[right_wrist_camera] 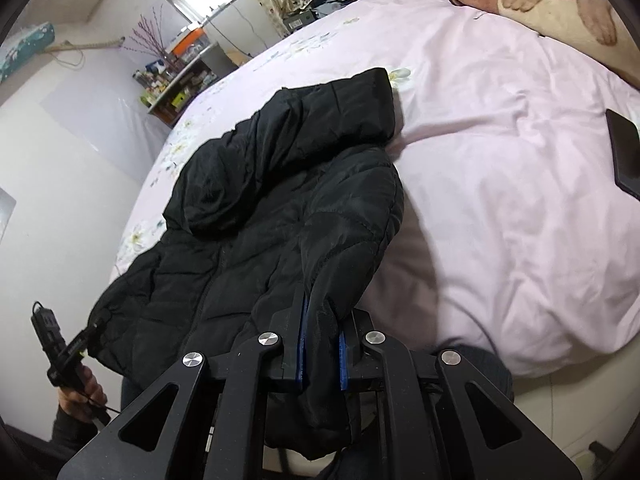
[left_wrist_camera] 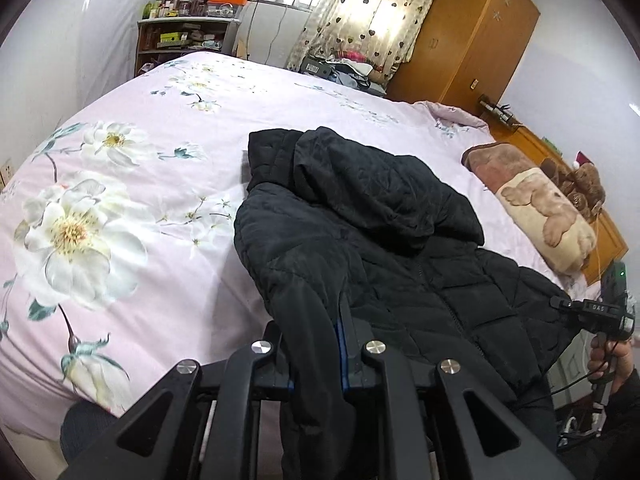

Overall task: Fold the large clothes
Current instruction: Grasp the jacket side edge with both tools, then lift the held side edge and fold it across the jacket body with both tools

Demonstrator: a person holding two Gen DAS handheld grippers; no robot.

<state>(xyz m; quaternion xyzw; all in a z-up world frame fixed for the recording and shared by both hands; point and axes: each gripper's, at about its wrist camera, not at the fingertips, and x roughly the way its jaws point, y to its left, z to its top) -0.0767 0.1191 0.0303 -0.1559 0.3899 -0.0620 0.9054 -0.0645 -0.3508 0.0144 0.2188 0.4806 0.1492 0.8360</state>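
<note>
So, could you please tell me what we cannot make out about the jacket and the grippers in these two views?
- Left wrist view: the left gripper pads are mostly covered by jacket fabric.
- Right wrist view: the right gripper grips a fold; which part of the jacket cannot be told.
- Both views: the near hem drops behind the gripper frames.

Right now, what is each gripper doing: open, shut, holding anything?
Left gripper: shut on the black puffer jacket, near its edge.
Right gripper: shut on the same jacket.

Home bedroom: bed (left_wrist_camera: 160, 208), wardrobe (left_wrist_camera: 472, 36).
</note>
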